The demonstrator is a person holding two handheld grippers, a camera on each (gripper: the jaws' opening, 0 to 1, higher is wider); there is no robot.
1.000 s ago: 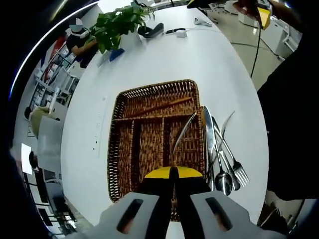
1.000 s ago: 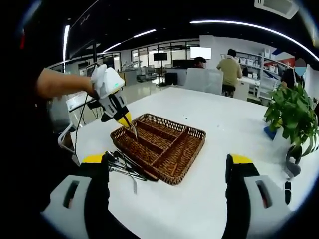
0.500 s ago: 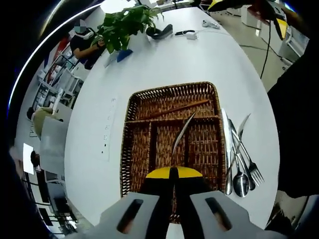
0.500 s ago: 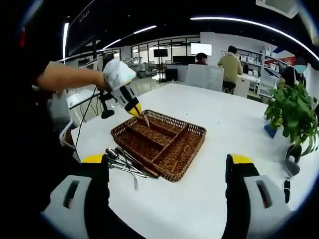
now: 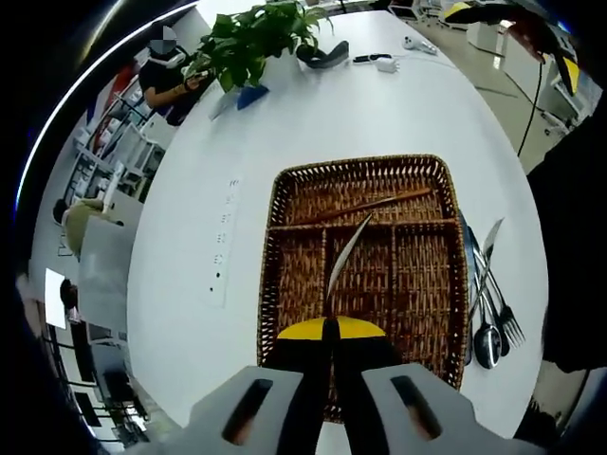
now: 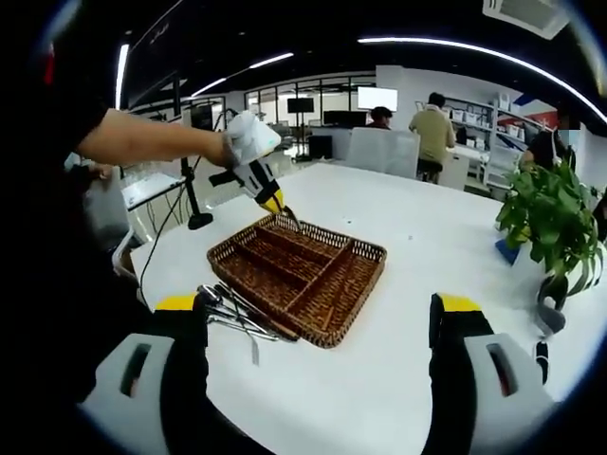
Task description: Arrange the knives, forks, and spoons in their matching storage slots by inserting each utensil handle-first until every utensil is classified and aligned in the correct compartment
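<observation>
Gripping a knife [image 5: 347, 254] with jaws clamped on its handle, the left gripper [image 5: 329, 327] holds it over the wicker cutlery tray [image 5: 285, 190] on the white table [image 5: 313, 114]. Remaining knives, forks and spoons [image 5: 486, 294] lie just beside the tray's edge. The right gripper [image 6: 318, 318], jaws wide apart, holds nothing above the table's near edge.

Open white table [image 6: 379, 379] ahead of the spread right gripper [image 6: 318, 332]. Obstacles: wicker tray [image 6: 356, 284] mid-table, loose cutlery [image 6: 232, 318] beside its near edge, left gripper [image 6: 268, 199] above the tray's far corner.
</observation>
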